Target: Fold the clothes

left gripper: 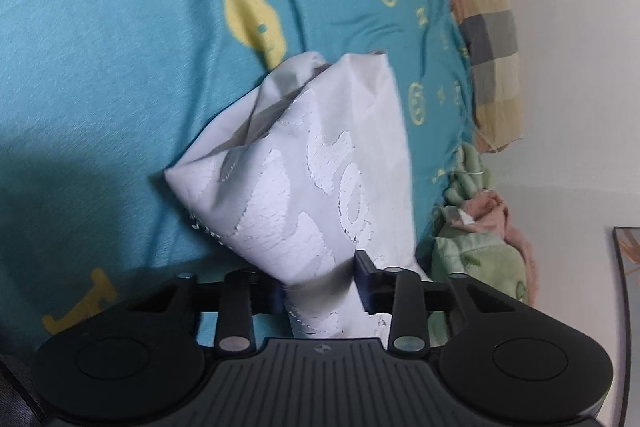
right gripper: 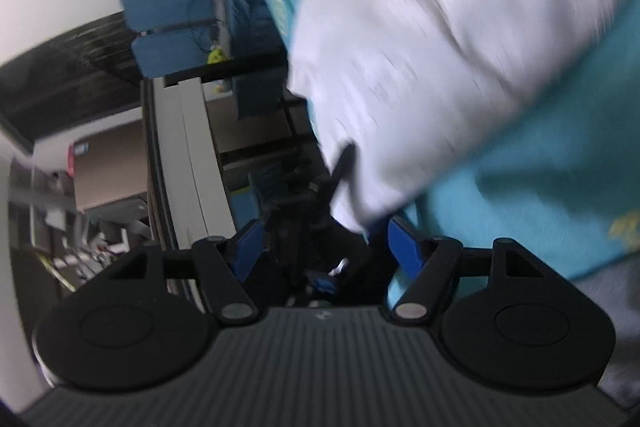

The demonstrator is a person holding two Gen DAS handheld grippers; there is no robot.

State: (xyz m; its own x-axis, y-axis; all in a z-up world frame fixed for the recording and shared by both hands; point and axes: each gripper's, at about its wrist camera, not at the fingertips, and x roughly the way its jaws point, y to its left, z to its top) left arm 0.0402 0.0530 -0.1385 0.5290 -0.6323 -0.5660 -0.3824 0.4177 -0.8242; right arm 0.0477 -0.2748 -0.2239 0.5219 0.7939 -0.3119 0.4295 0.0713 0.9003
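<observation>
1. Currently the left gripper (left gripper: 320, 287) is pinching a bunched corner of the white garment (left gripper: 316, 163); cloth fills the gap between its jaws and fans out forward and upward from them, over the teal bedsheet (left gripper: 120, 47)
2. Right gripper (right gripper: 326, 247): jaws spread, nothing between them; the same white garment (right gripper: 440, 47) lies ahead and to its upper right, its lower corner just beside the right-hand blue pad (right gripper: 404, 247), contact not confirmed (view blurred)
3. Long axis of the garment, as judged from the left wrist view, runs straight away from the left gripper
4. Judgement: left hand has its corner; the right is near but must shift toward its right to take the free corner before any fold
5. Unfolded pile of clothes (left gripper: 480, 227) sits at the bed edge, well apart from the held piece
</observation>
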